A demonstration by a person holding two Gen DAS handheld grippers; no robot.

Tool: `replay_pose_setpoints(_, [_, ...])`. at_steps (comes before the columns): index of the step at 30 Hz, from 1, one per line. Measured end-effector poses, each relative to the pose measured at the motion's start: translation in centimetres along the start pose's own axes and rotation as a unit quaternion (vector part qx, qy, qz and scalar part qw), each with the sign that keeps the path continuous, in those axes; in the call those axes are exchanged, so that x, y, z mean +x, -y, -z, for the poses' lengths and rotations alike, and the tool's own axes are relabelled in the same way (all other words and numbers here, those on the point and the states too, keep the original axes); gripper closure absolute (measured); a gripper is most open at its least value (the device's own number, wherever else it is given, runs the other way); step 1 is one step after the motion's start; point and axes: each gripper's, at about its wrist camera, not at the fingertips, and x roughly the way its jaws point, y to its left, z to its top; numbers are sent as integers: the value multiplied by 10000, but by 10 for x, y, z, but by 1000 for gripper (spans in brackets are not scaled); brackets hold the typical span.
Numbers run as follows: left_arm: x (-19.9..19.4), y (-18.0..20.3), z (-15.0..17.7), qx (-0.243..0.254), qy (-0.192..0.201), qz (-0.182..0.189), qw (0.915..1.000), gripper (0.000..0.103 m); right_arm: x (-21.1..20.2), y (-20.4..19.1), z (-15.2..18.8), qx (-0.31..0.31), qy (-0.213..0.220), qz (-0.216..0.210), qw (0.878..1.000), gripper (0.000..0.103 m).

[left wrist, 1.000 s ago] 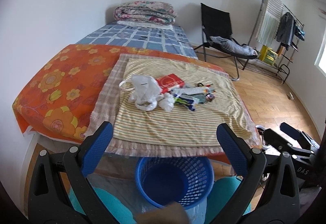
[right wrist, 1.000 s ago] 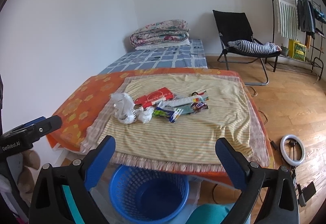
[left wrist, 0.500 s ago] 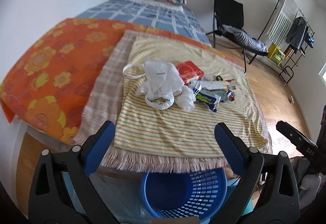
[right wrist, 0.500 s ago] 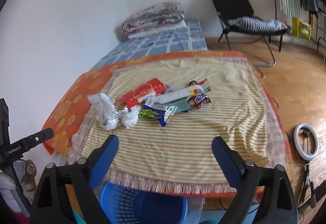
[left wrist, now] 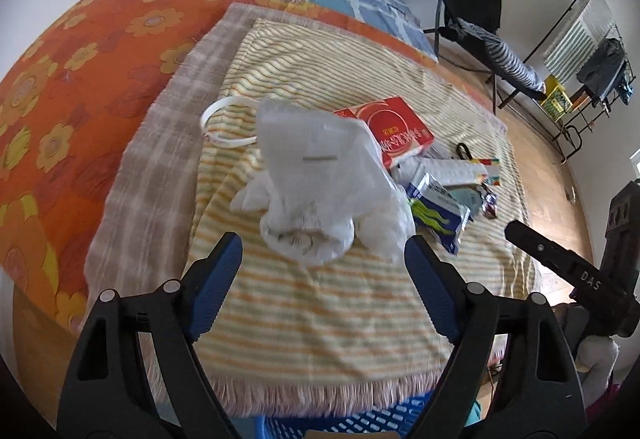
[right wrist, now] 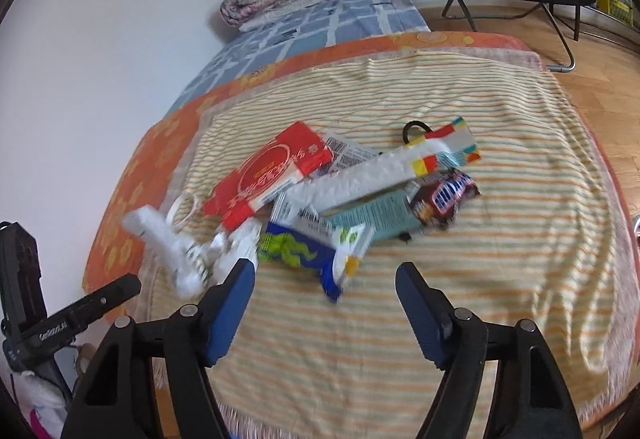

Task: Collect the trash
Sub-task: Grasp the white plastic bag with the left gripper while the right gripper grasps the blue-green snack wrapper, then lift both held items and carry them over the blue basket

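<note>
Both your grippers have swung in over the bed since a second ago, and the trash pile now fills each view where the blue basket used to sit large; only its rim shows at the bottom edge of the left view. Your left gripper hangs just short of the crumpled white plastic bag, jaws apart and just been closing, nothing between the pads. Your right gripper hovers in front of the blue and green wrapper, jaws also apart and just been narrowing, with only striped cloth showing between them. All the trash lies in one cluster on that yellow striped cloth: the bag on the left end, a red box behind it, a long white packet and a dark snack wrapper toward the right. A white ring lies beside the bag. Beneath the cloth you see the orange flowered sheet.
</note>
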Motion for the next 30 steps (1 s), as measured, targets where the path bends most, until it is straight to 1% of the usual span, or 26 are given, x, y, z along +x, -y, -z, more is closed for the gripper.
replay_pose_setpoints(3, [15,1,-12,-55,-48,-16,10000,17,20,-1,-14,54,-53,55,10000,27])
replay_pose_setpoints(6, [26,3,-19,-17,-34,-57,10000,18,39,-8,-25,-149,-102,234,9996,27])
replay_pose_setpoints(8, [34,4,-21,-7,-89,-101,9999,28,53,-12,-30,-296,-169,380,9987,29])
replay_pose_setpoints(9, [37,3,-21,-27,-136,-92,9999,31,58,-13,-32,-315,-206,418,9984,29])
replay_pose_setpoints(10, [40,2,-21,-60,-170,-78,9998,36,65,-13,-34,-318,-282,463,9980,31])
replay_pose_setpoints(11, [43,-1,-21,-119,-218,-41,9997,43,69,-13,-34,-323,-357,477,9977,33])
replay_pose_setpoints(13, [48,-8,-22,-229,-261,-34,9994,51,78,-16,-34,-377,-530,419,9970,37])
replay_pose_setpoints(15, [49,-15,-23,-283,-243,-43,9993,58,82,-21,-31,-531,-682,329,9957,37])
replay_pose_setpoints(16, [50,-18,-23,-298,-241,-40,9993,64,82,-22,-30,-600,-725,321,9950,37])
replay_pose_setpoints(17, [50,-21,-23,-318,-242,-1,9992,66,83,-23,-28,-663,-762,318,9944,37])
replay_pose_setpoints(21, [51,-32,-23,-435,-238,147,9987,72,82,-25,-18,-751,-950,50,9926,38])
replay_pose_setpoints(22, [50,-32,-23,-446,-237,167,9986,73,81,-26,-15,-819,-992,38,9917,39])
replay_pose_setpoints(24, [48,-34,-23,-484,-224,202,9984,75,81,-28,-5,-1000,-1097,47,9889,45])
replay_pose_setpoints(25, [47,-35,-22,-504,-206,204,9983,76,81,-29,-1,-1056,-1133,50,9879,53])
replay_pose_setpoints(26, [45,-36,-22,-521,-192,194,9983,76,82,-30,3,-1099,-1169,61,9870,54])
replay_pose_setpoints(30, [37,-38,-21,-556,-138,173,9982,77,75,-29,11,-1161,-1088,81,9872,58])
